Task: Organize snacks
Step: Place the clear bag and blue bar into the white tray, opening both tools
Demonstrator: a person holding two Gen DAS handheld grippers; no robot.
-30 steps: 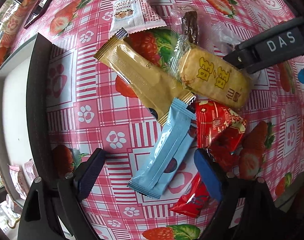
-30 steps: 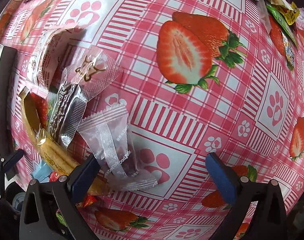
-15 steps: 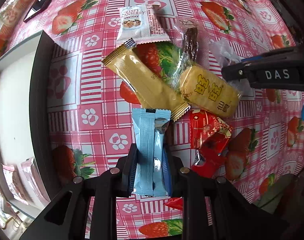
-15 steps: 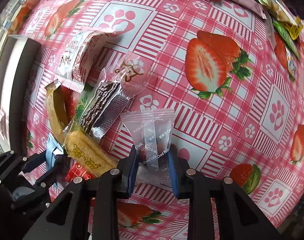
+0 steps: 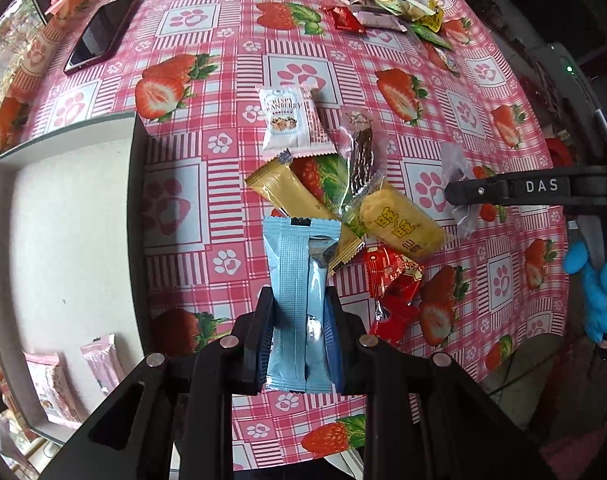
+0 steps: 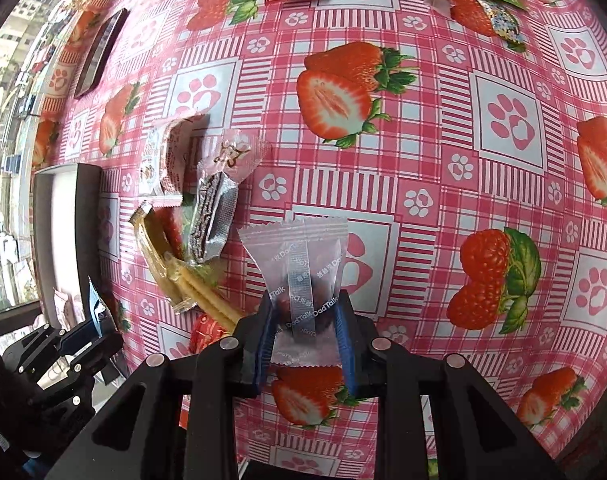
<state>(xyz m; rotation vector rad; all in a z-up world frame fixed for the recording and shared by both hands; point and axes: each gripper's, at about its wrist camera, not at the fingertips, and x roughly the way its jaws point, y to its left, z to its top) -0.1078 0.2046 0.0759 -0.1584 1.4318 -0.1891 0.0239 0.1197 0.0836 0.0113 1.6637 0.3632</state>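
Now the light-blue snack packet (image 5: 299,304) is pinched between the closed-in pads of the left gripper (image 5: 298,344) and stands upright above the counter (image 5: 207,184); a second ago it lay flat between wide-spread fingers, and half a second ago the pads had just closed on it. The right gripper (image 6: 305,344) is likewise clamped on the clear DadTalk candy packet (image 6: 299,276), which a second ago rested on the strawberry-print cloth beside that gripper's open left finger. Both views take in more of the counter than they did earlier.

Left behind in the pile are the gold packet (image 5: 291,196), the yellow rice cracker (image 5: 399,226), the red packet (image 5: 391,280), the dark chocolate bar in clear wrap (image 5: 361,154) and the white cranberry packet (image 5: 289,120). The grey tray (image 5: 63,216) sits just left of the pile, with pink packets (image 5: 79,372) at its near end, cut off by the frame. A phone (image 5: 101,32) lies far back; more snacks (image 5: 387,8) crowd the far edge, too small to read.
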